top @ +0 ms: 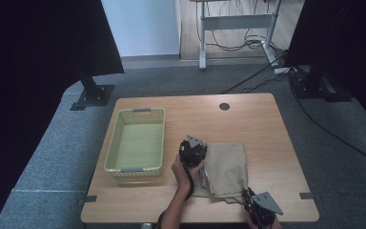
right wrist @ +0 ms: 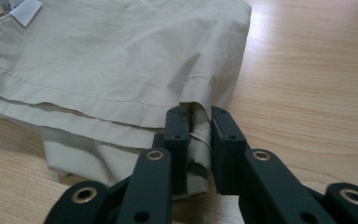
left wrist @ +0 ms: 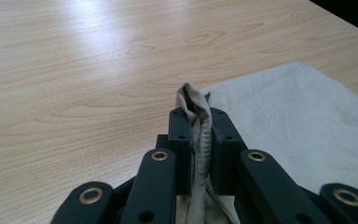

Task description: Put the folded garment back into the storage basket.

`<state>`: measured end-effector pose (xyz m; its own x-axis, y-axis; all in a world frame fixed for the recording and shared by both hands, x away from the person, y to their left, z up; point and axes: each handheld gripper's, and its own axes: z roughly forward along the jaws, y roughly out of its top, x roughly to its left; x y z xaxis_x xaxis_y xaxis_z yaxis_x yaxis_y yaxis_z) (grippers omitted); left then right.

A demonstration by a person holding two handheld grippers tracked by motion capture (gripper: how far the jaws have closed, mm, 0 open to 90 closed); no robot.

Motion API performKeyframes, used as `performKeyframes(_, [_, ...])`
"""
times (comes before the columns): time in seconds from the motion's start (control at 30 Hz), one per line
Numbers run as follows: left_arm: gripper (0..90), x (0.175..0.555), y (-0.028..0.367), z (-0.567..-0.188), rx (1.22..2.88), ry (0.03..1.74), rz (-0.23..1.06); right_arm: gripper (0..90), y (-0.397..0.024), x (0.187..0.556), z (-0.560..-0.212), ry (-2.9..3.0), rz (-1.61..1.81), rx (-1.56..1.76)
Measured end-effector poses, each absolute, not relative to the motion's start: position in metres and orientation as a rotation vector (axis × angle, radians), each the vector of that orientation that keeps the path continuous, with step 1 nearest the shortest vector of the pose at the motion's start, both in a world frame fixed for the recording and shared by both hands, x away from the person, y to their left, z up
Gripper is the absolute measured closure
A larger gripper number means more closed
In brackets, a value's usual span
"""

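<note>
A folded beige cloth [top: 226,167] lies on the wooden table [top: 257,124], right of the middle. My left gripper [top: 194,151] is at the cloth's far left corner. In the left gripper view its jaws are shut on a bunched fold of the cloth [left wrist: 198,112]. My right gripper [top: 248,198] is at the cloth's near right corner by the table's front edge. In the right gripper view its black jaws pinch the hemmed edge of the cloth [right wrist: 196,126], with layered folds spreading off to the left.
A pale green plastic basket [top: 112,152] stands empty to the left of the cloth. A round cable hole [top: 224,106] sits near the table's far edge. A white label [right wrist: 26,10] shows on the cloth's far corner. Black stands and a desk frame are on the floor beyond.
</note>
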<state>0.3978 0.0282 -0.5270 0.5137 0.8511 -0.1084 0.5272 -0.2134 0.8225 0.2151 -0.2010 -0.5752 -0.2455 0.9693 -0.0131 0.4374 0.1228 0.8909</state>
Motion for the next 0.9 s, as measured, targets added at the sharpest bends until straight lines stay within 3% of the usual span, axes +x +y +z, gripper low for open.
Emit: performKeyframes(0.9, [81.1,0.384,0.029,-0.507,1.834,1.097,0.483,83.6,-0.200,0.201,-0.565,1.659,1.182,1.286])
